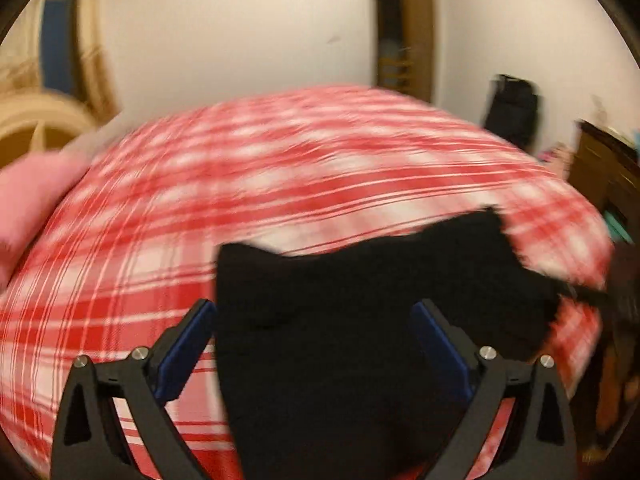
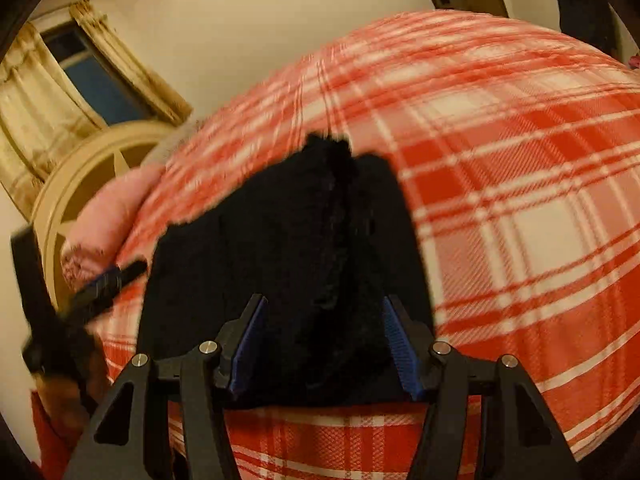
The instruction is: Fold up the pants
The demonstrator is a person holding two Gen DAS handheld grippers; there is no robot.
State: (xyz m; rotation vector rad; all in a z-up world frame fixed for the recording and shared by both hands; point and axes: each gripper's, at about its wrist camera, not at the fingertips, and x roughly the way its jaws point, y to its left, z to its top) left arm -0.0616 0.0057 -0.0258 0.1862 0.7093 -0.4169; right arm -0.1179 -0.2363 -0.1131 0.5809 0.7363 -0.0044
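The black pants [image 1: 380, 272] lie folded into a thick dark bundle on the red and white plaid bedspread [image 1: 200, 200]. My left gripper [image 1: 315, 306] stands wide open just over their near part, its blue pads apart from the cloth. In the right wrist view the pants [image 2: 280, 220] show a fuzzy ridge down the middle and spread wider than my right gripper [image 2: 325, 300]. That gripper hovers half open above them, gripping nothing. The left gripper [image 2: 108, 280] shows blurred at the pants' left edge. Both views are motion-blurred.
The plaid bedspread [image 2: 520, 160] covers the whole bed. A pink pillow [image 2: 108, 216] lies by the cream headboard [image 2: 80, 168], with a curtained window [image 2: 92, 80] behind. Dark wooden furniture [image 1: 608, 168] and a black bag [image 1: 516, 108] stand past the bed's far right side.
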